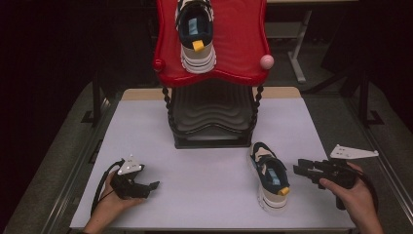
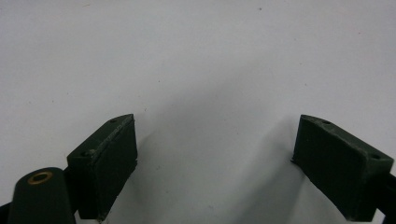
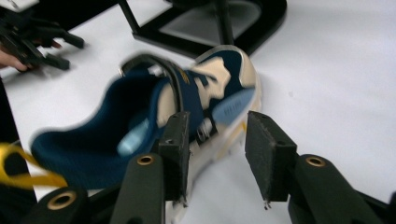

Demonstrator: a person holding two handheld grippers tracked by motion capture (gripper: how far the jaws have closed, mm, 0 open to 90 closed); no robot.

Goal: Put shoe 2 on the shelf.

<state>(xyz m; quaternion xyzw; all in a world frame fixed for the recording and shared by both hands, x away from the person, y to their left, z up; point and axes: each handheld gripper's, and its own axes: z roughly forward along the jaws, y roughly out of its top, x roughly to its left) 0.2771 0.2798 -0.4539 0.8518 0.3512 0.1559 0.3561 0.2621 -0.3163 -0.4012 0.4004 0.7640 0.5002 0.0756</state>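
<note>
A navy, cream and white sneaker [image 1: 269, 176] with a yellow heel loop lies on the white table [image 1: 204, 170], toe toward the rack. Its mate [image 1: 196, 34] stands on the rack's red top shelf [image 1: 238, 44]. My right gripper [image 1: 303, 168] hovers just right of the table sneaker, open. In the right gripper view the gripper [image 3: 217, 156] points at the sneaker [image 3: 140, 116], whose side lies just beyond the left jaw; nothing is held. My left gripper [image 1: 152, 186] rests at the front left, far from both shoes. In its own view it [image 2: 215, 163] is wide open over bare table.
The black shoe rack [image 1: 212, 117] with a wavy lower shelf stands at the table's back centre; its base [image 3: 210, 23] is behind the sneaker. The other hand's gripper [image 3: 32, 37] appears far off in the right gripper view. Dark floor surrounds the table.
</note>
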